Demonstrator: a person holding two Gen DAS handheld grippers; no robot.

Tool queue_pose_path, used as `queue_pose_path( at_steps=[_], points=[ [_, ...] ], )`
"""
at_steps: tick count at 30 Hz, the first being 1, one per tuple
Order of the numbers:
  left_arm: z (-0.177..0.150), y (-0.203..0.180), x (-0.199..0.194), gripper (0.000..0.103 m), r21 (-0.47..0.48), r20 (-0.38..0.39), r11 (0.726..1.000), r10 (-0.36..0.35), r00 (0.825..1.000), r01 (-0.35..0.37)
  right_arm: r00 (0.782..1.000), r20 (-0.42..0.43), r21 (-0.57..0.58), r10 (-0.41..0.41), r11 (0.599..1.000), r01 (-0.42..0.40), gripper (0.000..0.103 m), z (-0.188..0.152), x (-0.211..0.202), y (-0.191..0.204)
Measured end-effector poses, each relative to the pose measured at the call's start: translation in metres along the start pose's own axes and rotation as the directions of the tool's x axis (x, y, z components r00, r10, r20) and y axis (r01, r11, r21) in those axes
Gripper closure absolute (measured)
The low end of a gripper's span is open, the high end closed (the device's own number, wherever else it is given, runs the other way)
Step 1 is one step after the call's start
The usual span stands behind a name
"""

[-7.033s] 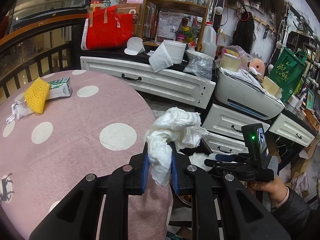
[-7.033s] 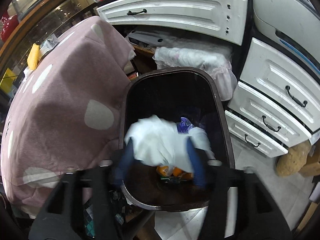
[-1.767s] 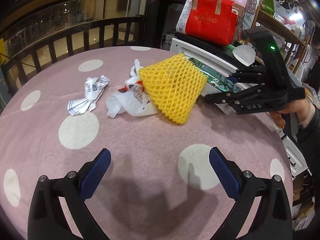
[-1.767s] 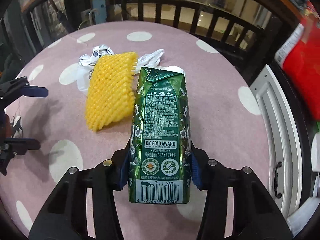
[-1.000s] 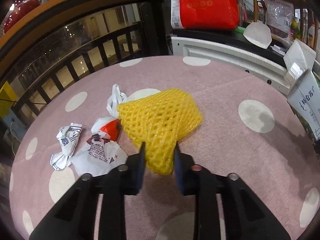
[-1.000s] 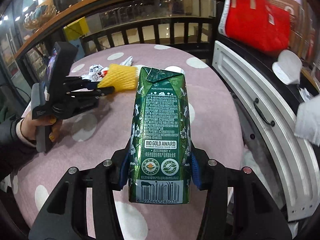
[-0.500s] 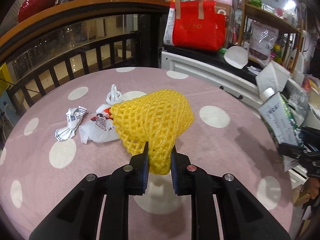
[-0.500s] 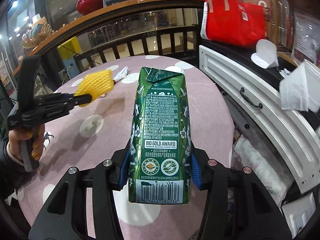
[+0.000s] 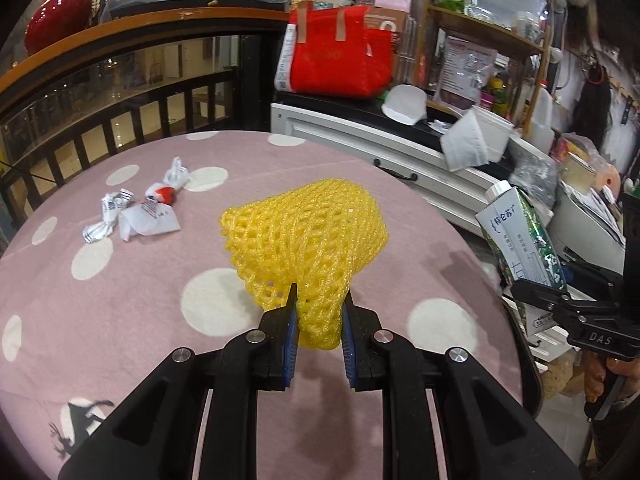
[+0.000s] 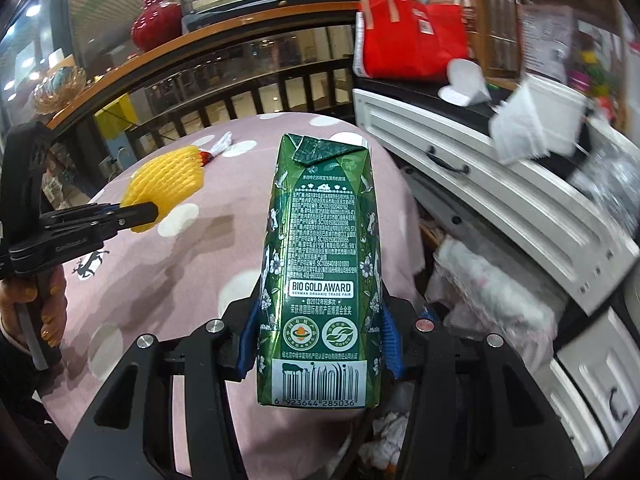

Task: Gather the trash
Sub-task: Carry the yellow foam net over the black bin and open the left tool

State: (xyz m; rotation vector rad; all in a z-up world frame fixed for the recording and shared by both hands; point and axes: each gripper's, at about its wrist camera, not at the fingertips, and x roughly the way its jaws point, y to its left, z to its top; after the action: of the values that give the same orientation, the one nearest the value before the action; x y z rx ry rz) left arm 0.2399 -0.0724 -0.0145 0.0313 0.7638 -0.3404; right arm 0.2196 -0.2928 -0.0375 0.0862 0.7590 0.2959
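Trash in the left wrist view: a yellow foam fruit net is being pinched at its narrow end between the blue pads of the left tool, jaws nearly closed on it, and is hanging above the round desk with a pink white-dotted cloth. Crumpled white and red wrappers are lying on the desk's far left part, well apart from the net. At the right edge, the right tool is gripping a green and white drink carton, beside the white drawer cabinet.

In the right wrist view, the right tool is clamping the carton upright at its lower sides, jaws about half open around it, over the desk's right edge. At left, a hand is holding the left tool, which is gripping the net above the cloth.
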Motion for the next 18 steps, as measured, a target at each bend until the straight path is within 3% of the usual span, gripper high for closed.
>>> queue_pose_path(
  at_steps=[9,18],
  points=[
    [-0.02,-0.071,-0.013,0.085,0.066,-0.021,0.989,-0.135,0.991,0.136,0.994,0.021,0.081,-0.11,0.991,0.108,0.054,-0.044,-0.045,-0.033],
    [-0.046,-0.167,0.0,0.085,0.215,-0.123,0.935,-0.262,0.957,0.283,0.971,0.018,0.184,-0.239,0.955,0.231,0.054,-0.087,-0.084,-0.078]
  ],
)
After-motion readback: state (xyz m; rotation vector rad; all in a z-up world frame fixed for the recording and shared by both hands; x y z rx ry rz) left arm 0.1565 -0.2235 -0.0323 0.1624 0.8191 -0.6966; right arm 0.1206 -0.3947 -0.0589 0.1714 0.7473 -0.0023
